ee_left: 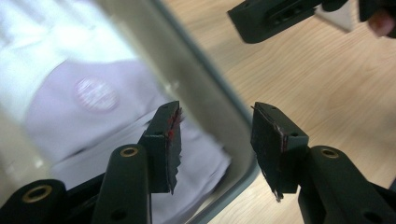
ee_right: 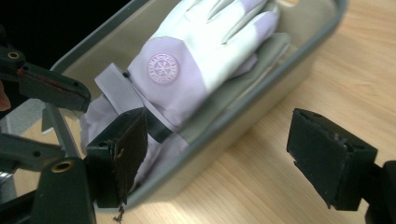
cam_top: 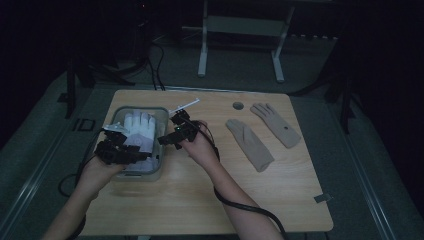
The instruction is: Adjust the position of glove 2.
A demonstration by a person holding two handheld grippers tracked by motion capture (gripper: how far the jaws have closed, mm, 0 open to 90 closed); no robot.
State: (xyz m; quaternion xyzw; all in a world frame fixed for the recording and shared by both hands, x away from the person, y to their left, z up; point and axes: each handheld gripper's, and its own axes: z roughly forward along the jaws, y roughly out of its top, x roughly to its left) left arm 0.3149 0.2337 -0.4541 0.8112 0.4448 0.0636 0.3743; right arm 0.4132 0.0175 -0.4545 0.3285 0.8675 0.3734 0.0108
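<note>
Risk first: jaws astride the grey bin wall could nudge or tip the bin instead of catching cloth. Left gripper spread moderately wide, empty, one jaw over the white-and-lilac glove inside the bin, the other beyond the rim. Right gripper spread wider, empty, likewise astride the rim. Two tan gloves well apart on the wooden table.

A white and purple glove in a grey box

The right gripper has its two black jaws wide apart over the near wall of the box. The glove lies inside on folded cloth. The other gripper shows at the left, on the wooden table.
</note>
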